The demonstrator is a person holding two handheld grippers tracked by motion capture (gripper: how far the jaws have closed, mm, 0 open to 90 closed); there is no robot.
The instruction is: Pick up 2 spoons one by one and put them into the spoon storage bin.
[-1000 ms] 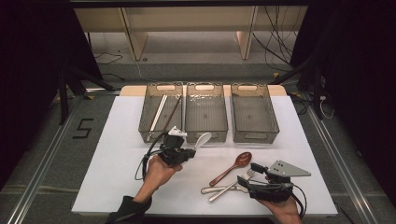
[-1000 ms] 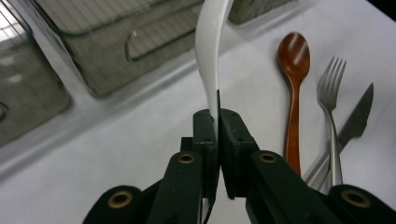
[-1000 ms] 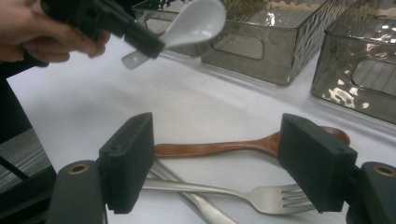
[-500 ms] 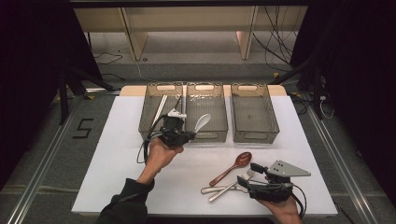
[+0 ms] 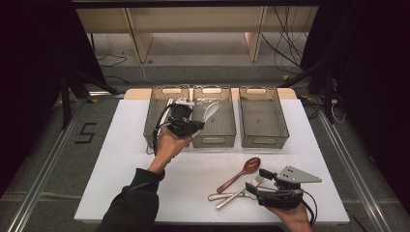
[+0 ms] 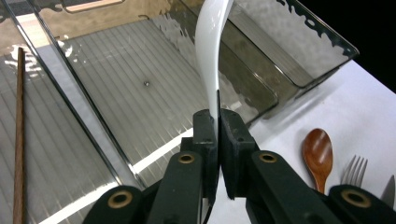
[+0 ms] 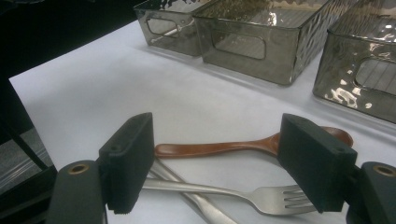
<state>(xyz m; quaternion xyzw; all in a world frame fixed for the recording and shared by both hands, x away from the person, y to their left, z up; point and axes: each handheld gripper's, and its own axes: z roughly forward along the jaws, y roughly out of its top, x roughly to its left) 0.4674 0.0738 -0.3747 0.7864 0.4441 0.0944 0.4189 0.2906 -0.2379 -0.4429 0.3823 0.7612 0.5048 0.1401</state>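
- Left gripper (image 5: 196, 124) has its jaws pinched tight on the handle of a white spoon (image 6: 211, 51), which sticks out past the fingertips, bowl hanging over the middle bin (image 5: 214, 119).
- Just to its side, the left bin (image 6: 42, 135) holds a brown chopstick (image 6: 19, 135).
- Right gripper (image 7: 219, 172) sits low over the table (image 5: 121, 164) with jaws spread wide; a wooden spoon (image 7: 243, 147) and a fork (image 7: 233, 191) lie right ahead between them, untouched.
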